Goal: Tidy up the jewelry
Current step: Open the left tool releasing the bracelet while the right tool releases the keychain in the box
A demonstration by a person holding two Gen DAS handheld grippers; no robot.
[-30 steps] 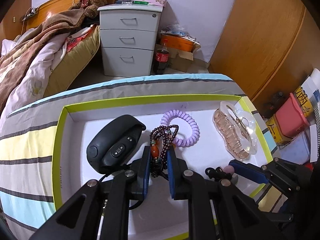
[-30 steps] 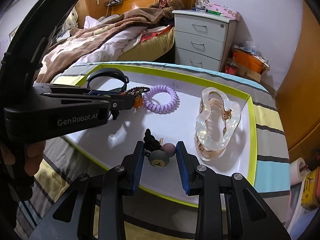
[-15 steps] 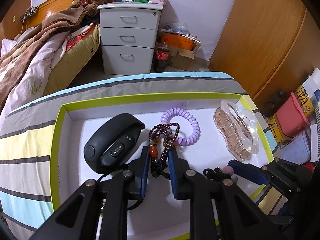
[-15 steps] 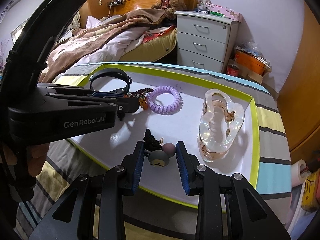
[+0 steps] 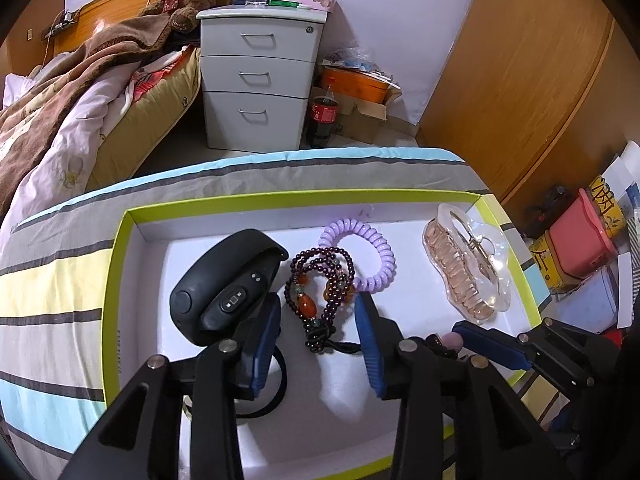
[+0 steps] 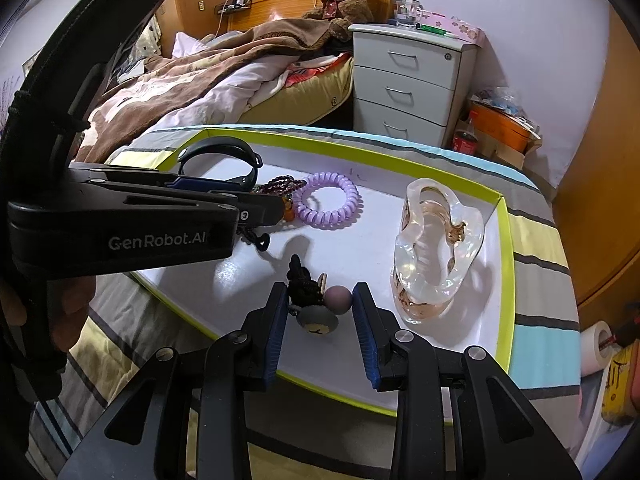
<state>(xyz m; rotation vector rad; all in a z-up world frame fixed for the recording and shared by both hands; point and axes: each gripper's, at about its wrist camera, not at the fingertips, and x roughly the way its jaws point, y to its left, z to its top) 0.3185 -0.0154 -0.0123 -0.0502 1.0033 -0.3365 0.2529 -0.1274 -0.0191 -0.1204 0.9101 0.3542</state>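
Observation:
A white tray with a lime rim [image 5: 120,280] [image 6: 505,240] lies on a striped cloth. In it are a black fitness band [image 5: 228,284] [image 6: 220,152], a dark bead bracelet [image 5: 320,288] [image 6: 280,184], a purple coil hair tie [image 5: 368,256] [image 6: 330,200] and a clear hair claw [image 5: 468,264] [image 6: 436,252]. My left gripper [image 5: 318,312] is open, its fingers on either side of the bead bracelet lying on the tray. My right gripper [image 6: 320,312] is open around a small charm with a black cord and pink ball [image 6: 316,308] [image 5: 444,342] at the tray's near edge.
A black hair elastic [image 5: 276,384] lies under my left gripper. Beyond the table stand a grey drawer unit [image 5: 256,80] [image 6: 408,84], a bed with blankets [image 5: 60,112], a cola bottle [image 5: 322,116] and a wooden wardrobe [image 5: 520,80]. Boxes [image 5: 580,240] sit on the floor at right.
My left gripper has opened and let go of the bead bracelet, which now lies on the tray. My right gripper has barely moved.

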